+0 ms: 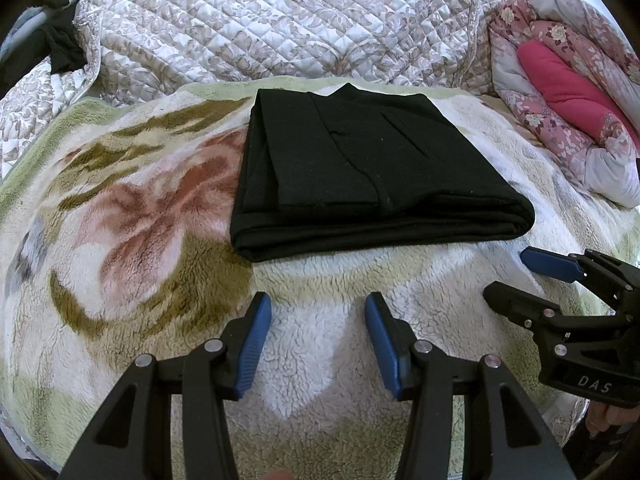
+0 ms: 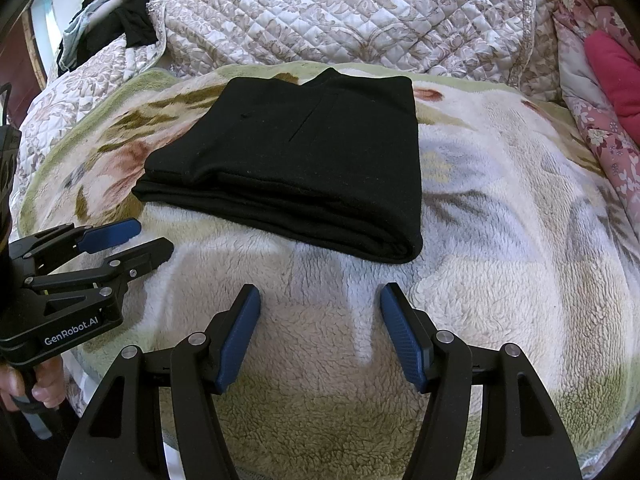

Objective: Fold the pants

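The black pants (image 1: 360, 168) lie folded into a flat, layered rectangle on the fleece floral blanket (image 1: 132, 216); they also show in the right wrist view (image 2: 304, 164). My left gripper (image 1: 318, 308) is open and empty, hovering over the blanket just in front of the pants. My right gripper (image 2: 320, 300) is open and empty, in front of the pants' near right corner. Each gripper shows in the other's view, the right one (image 1: 516, 272) at the right edge, the left one (image 2: 152, 236) at the left edge. Neither touches the pants.
A quilted beige bedspread (image 1: 280, 20) is bunched up behind the blanket. A pink floral duvet with a red pillow (image 1: 560, 84) lies at the far right. Dark clothes (image 2: 128, 20) hang at the far left.
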